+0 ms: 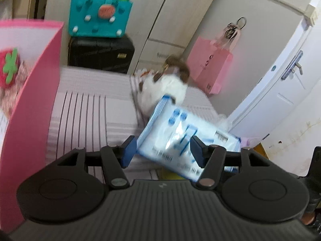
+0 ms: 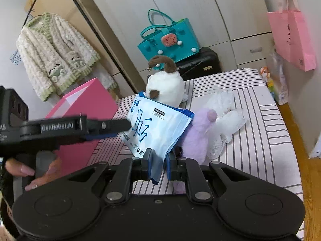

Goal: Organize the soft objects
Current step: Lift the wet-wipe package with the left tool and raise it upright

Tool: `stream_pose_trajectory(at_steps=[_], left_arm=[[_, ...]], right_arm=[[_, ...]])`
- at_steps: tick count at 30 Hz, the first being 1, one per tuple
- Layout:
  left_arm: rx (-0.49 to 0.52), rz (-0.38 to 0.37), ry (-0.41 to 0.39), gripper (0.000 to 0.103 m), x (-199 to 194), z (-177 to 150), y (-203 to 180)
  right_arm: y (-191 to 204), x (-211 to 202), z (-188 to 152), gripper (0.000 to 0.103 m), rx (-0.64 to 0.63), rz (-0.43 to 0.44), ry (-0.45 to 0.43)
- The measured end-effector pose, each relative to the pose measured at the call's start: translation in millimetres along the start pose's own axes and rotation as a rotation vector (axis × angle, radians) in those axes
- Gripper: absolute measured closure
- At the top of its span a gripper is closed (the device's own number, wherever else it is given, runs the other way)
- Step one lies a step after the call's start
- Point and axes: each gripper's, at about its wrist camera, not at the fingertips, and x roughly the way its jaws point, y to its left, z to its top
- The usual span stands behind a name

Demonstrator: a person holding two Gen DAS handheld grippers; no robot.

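Only the right wrist cam catches the purple plush and right gripper clamped on the blue-white tissue pack, left gripper jaws apart around it, over a striped bed by a pink box, wardrobe behind.

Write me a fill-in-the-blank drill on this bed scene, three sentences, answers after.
1. The right gripper is shut on the edge of the blue and white ____.
2. The left gripper stands ____ around the packet.
3. The teal handbag sits on top of a black ____.

Answers: packet; open; suitcase
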Motion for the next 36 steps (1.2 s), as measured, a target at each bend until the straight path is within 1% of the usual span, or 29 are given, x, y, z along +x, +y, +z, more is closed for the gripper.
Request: stream_pose_trajectory(at_steps=[2, 6, 10, 13, 18, 19, 21, 24, 27, 32, 36], left_arm=[[-0.003, -0.016, -0.008, 0.043, 5, 5, -1], [-0.02, 0.002, 0.016, 0.039, 21, 7, 2], [-0.084, -0.088, 0.054, 0.035, 28, 6, 9], [-0.071, -0.107, 0.032, 0.035, 26, 4, 9], [0.007, -0.085, 0.019, 0.052, 20, -2, 1], [0.022, -0.083, 0.021, 0.054, 19, -3, -1], [0.049, -0.074, 0.017, 0.061, 15, -5, -4], [0.067, -0.062, 0.006, 0.068, 8, -9, -5], [0.07, -0.048, 0.001, 0.073, -1, -12, -9], [0.075, -0.009, -0.003, 0.074, -18, -19, -16], [0.075, 0.007, -0.002, 0.074, -33, -24, -20]], right_arm=[[0, -1, 0, 0.087, -0.019, -0.003, 0.002], [-4, -1, 0, 0.087, -0.026, 0.0, 0.006], [-8, -1, 3, 0.087, -0.03, 0.008, 0.014], [-8, -1, 3, 0.087, -0.048, 0.012, 0.019], [-13, 0, 2, 0.087, -0.047, 0.017, 0.03], [-13, 0, 3, 0.087, -0.047, 0.016, 0.03], [-13, -1, 2, 0.087, -0.053, 0.009, 0.032], [-12, -2, 1, 0.087, -0.055, -0.001, 0.033], [-9, -2, 0, 0.087, -0.058, -0.01, 0.034], [1, -7, -2, 0.087, -0.064, -0.011, 0.032], [12, -15, -4, 0.087, -0.084, -0.009, 0.031]])
